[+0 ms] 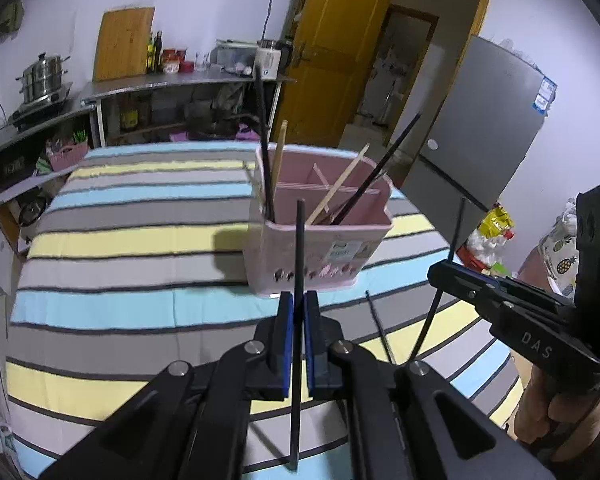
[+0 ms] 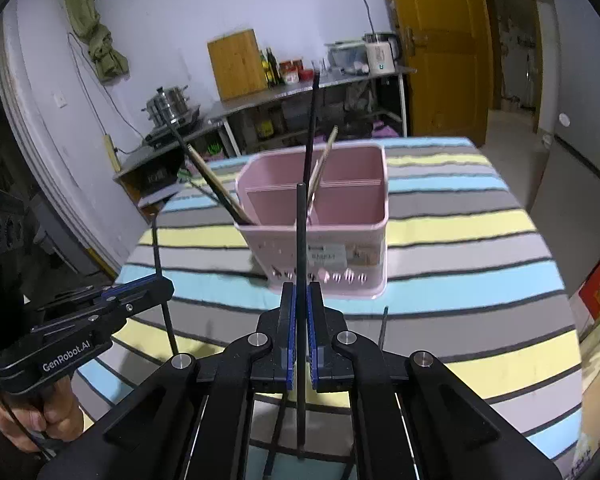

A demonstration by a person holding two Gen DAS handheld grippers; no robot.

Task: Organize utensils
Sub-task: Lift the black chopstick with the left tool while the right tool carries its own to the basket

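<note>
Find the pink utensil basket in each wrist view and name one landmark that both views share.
Left wrist view: the pink utensil basket stands just right of centre on the striped cloth, beyond the left gripper.
Right wrist view: the basket stands at centre, beyond the right gripper.
Shared landmark: the wooden cutting board leaning on the back wall.

Count: 1 pink holder (image 1: 320, 236); 2 black chopsticks (image 1: 265, 140) plus 2 wooden chopsticks (image 1: 338, 190) in it; 1 black chopstick (image 1: 298, 280) per gripper; 1 loose black chopstick (image 1: 380, 328) on tabletop.
</note>
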